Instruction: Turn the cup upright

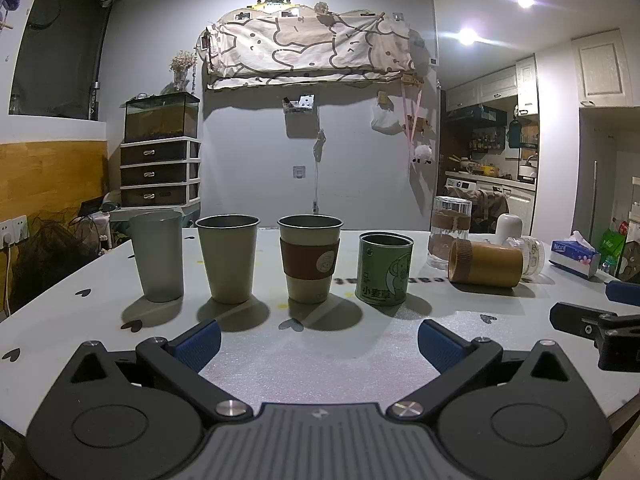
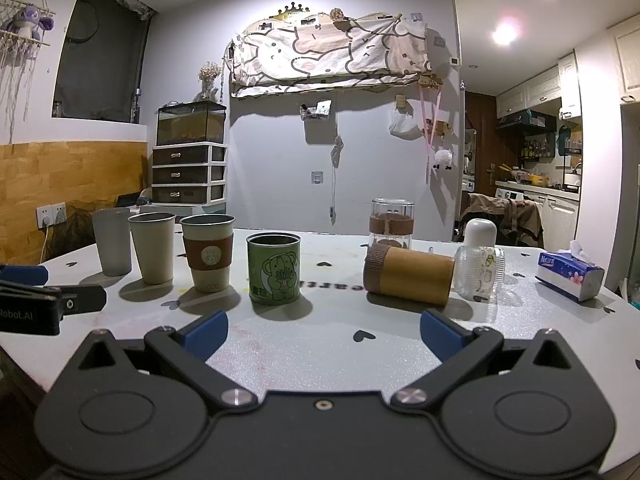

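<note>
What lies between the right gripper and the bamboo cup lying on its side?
Only bare table with one black heart mark; the right wrist view shows the right gripper open, short of the bamboo cup.

Brown bamboo cup (image 2: 409, 276), lying on its side, right of the green tin (image 2: 273, 268)

On the counter (image 2: 320, 360), three cups (image 2: 156, 252) and a tin (image 2: 274, 268) stand in a row; right of them a bamboo cup (image 2: 408, 274) lies sideways, a tissue box (image 2: 570, 276) farther right.
</note>
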Available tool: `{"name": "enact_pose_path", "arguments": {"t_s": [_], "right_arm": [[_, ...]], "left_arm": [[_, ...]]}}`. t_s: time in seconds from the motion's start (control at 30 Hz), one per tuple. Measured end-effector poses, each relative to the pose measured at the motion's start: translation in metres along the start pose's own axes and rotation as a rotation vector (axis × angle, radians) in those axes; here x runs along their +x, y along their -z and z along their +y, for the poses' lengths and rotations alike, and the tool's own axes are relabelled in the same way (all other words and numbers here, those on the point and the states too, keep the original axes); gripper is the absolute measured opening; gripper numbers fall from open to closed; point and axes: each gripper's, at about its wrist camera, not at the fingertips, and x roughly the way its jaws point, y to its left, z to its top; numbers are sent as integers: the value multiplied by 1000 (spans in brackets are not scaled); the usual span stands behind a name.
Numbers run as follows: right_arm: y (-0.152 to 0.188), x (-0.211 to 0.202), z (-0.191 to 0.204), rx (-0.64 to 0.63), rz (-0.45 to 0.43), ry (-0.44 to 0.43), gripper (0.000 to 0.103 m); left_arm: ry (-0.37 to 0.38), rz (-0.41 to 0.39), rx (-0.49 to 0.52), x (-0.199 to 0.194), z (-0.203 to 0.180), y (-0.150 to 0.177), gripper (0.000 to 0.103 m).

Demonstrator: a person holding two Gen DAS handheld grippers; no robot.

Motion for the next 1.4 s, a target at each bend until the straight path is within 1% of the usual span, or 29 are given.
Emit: {"name": "enact_pose_path", "arguments": {"t_s": [1.4], "right_arm": [[-1,0,3,-2,-2,-1,103]], "left_arm": [[4,4,4,0,-1,0,103]]}}
